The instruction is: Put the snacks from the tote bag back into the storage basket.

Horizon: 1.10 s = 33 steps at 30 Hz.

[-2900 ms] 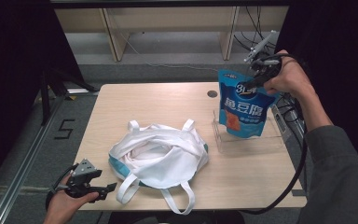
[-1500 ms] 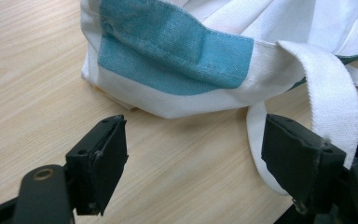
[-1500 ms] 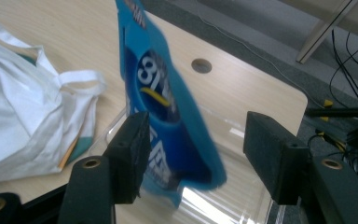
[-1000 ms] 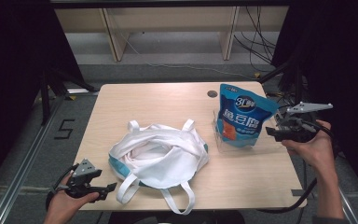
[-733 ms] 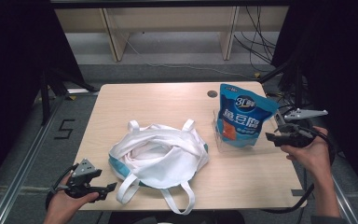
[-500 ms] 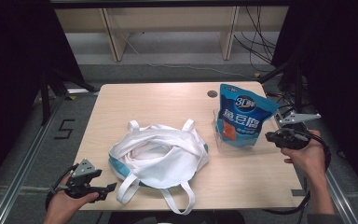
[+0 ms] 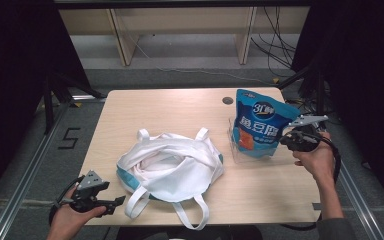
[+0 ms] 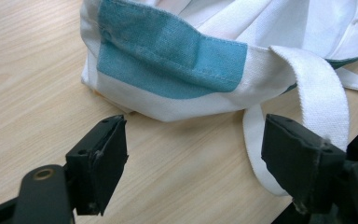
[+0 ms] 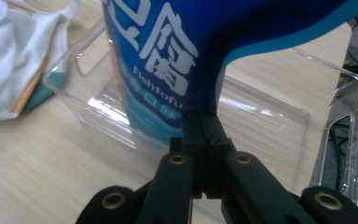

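A blue snack bag (image 7: 260,127) stands upright in a clear plastic tray (image 7: 239,154) at the right of the wooden table. My right gripper (image 7: 285,140) is at the bag's right edge; in the right gripper view its jaws (image 9: 201,122) are shut on the lower side seam of the bag (image 9: 168,46). A white tote bag with a teal band (image 7: 172,162) lies crumpled at the table's middle. My left gripper (image 7: 117,201) rests open at the near left corner, and the tote's corner (image 8: 177,60) lies just beyond its jaws (image 8: 193,158).
The tote's white strap (image 8: 317,93) loops on the table close to the left gripper's right jaw. The tray's far wall (image 9: 270,93) rises behind the bag. A round cable hole (image 7: 227,100) sits near the far edge. The right table edge is close behind my right hand.
The right gripper let go of the bag's top after setting it in the tray, came down beside it, and its jaws went from spread to shut at the bag's edge. The left gripper stayed put.
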Available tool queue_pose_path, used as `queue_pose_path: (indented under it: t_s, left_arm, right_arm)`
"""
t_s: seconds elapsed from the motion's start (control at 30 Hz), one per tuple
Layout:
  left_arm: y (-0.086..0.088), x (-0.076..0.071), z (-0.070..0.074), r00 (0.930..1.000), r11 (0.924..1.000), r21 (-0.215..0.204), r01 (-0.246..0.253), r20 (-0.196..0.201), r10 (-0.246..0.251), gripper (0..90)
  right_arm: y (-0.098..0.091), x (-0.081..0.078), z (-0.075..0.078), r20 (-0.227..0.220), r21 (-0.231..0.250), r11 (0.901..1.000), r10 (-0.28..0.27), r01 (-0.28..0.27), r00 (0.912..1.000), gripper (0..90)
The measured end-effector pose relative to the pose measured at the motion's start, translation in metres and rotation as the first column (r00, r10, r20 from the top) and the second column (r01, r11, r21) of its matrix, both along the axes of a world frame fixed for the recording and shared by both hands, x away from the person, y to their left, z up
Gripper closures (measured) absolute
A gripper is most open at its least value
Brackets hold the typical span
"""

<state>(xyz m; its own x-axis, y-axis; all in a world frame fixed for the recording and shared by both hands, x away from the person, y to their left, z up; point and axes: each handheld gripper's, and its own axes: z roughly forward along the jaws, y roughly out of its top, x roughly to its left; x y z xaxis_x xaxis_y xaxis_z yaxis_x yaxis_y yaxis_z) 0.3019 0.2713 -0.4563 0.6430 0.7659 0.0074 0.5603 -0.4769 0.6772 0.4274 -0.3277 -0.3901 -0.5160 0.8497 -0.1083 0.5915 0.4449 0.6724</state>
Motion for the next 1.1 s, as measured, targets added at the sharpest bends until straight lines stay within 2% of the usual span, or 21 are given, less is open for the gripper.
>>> queue_pose_path:
  t_s: [0.03,0.07,0.23,0.27,0.3,0.37,0.4,0.43,0.47,0.5,0.57,0.6,0.63,0.67,0.7,0.73,0.9,0.97,1.0,1.03,1.1]
  left_arm:
    - [0.000,0.001,0.000,1.0000,0.9999,-0.006,0.009,-0.002,-0.009,22.0]
    - [0.000,0.000,-0.001,1.0000,0.9999,-0.012,0.003,-0.004,-0.004,22.0]
    - [-0.001,0.000,-0.001,0.9999,0.9999,-0.015,-0.002,-0.011,0.002,22.0]
    - [-0.001,0.000,-0.001,0.9999,0.9999,-0.014,-0.002,-0.011,0.002,22.0]
    - [0.000,0.000,-0.001,1.0000,1.0000,-0.010,0.002,-0.007,-0.002,22.0]
    - [-0.001,0.000,-0.001,0.9999,0.9999,-0.012,-0.001,-0.011,0.001,22.1]
    - [-0.001,0.000,-0.001,0.9999,0.9999,-0.013,-0.004,-0.013,0.004,22.0]
    - [-0.001,0.000,-0.001,0.9999,0.9999,-0.013,-0.003,-0.012,0.003,22.0]
    - [-0.001,0.001,-0.001,0.9999,0.9999,-0.011,-0.004,-0.012,0.004,22.0]
    - [-0.001,0.000,-0.001,0.9999,0.9999,-0.012,-0.004,-0.014,0.004,22.0]
    - [-0.001,0.000,-0.001,0.9999,0.9999,-0.013,-0.004,-0.016,0.004,22.1]
    - [-0.001,0.000,-0.001,0.9999,0.9999,-0.012,-0.004,-0.014,0.003,22.1]
    - [-0.001,0.000,-0.001,0.9999,0.9999,-0.014,-0.005,-0.012,0.005,22.0]
    - [0.000,0.000,-0.002,1.0000,0.9999,-0.013,-0.001,-0.006,0.001,22.0]
    - [-0.001,0.000,-0.001,0.9999,0.9999,-0.014,-0.006,-0.013,0.005,22.0]
    - [-0.001,0.000,-0.001,0.9999,0.9999,-0.013,-0.004,-0.016,0.004,22.0]
    - [-0.001,-0.001,-0.001,0.9999,0.9999,-0.011,0.000,-0.012,0.000,22.0]
    - [-0.001,-0.001,-0.001,1.0000,0.9998,-0.019,-0.005,-0.009,0.004,22.1]
    - [0.000,-0.001,0.000,0.9999,1.0000,-0.009,0.001,-0.012,-0.001,22.0]
    - [0.001,-0.001,0.000,0.9999,1.0000,-0.009,0.002,-0.010,-0.003,22.0]
    - [0.000,-0.001,0.000,1.0000,0.9999,-0.008,0.006,-0.006,-0.006,22.1]
  right_arm:
    - [0.001,0.001,0.000,-0.015,0.008,0.9999,-0.012,0.012,0.9998,90.0]
    - [-0.001,0.003,-0.003,0.001,-0.009,0.9999,0.006,-0.006,1.0000,90.0]
    - [-0.005,0.010,-0.006,0.008,-0.022,0.9998,-0.002,0.002,1.0000,90.0]
    - [-0.007,0.012,-0.007,0.026,-0.003,0.9998,-0.017,0.017,0.9995,90.0]
    - [-0.010,0.015,-0.008,0.027,-0.007,0.9999,-0.011,0.012,0.9996,90.0]
    - [-0.012,0.018,-0.008,0.020,0.021,0.9990,-0.040,0.040,0.9990,90.0]
    - [-0.014,0.020,-0.009,0.023,0.000,0.9995,-0.031,0.031,0.9993,90.0]
    - [-0.014,0.022,-0.010,0.037,0.014,0.9990,-0.044,0.043,0.9984,90.0]
    - [-0.016,0.024,-0.010,0.023,-0.001,0.9993,-0.037,0.037,0.9990,90.0]
    - [-0.016,0.027,-0.011,0.039,0.007,0.9989,-0.047,0.047,0.9981,90.0]
    - [-0.018,0.031,-0.012,0.030,0.003,0.9988,-0.049,0.049,0.9984,90.0]
    - [-0.019,0.033,-0.014,0.043,0.009,0.9985,-0.054,0.054,0.9976,90.0]
    - [-0.020,0.034,-0.013,0.022,0.003,0.9987,-0.050,0.050,0.9985,90.0]
    - [-0.019,0.034,-0.013,0.020,0.026,0.9973,-0.070,0.069,0.9974,90.0]
    - [-0.020,0.034,-0.013,0.016,0.021,0.9975,-0.068,0.068,0.9976,90.0]
    - [-0.021,0.035,-0.014,0.035,0.015,0.9981,-0.060,0.060,0.9976,90.0]
    - [-0.020,0.034,-0.013,0.019,0.026,0.9967,-0.077,0.077,0.9968,90.0]
    - [-0.021,0.033,-0.013,0.017,0.005,0.9983,-0.057,0.057,0.9982,86.5]
    - [-0.019,0.031,-0.012,0.012,0.032,0.9959,-0.085,0.085,0.9963,85.4]
    - [-0.021,0.030,-0.012,0.028,0.020,0.9964,-0.083,0.082,0.9962,83.6]
    - [-0.023,0.024,-0.008,0.009,0.007,0.9953,-0.097,0.097,0.9953,79.1]
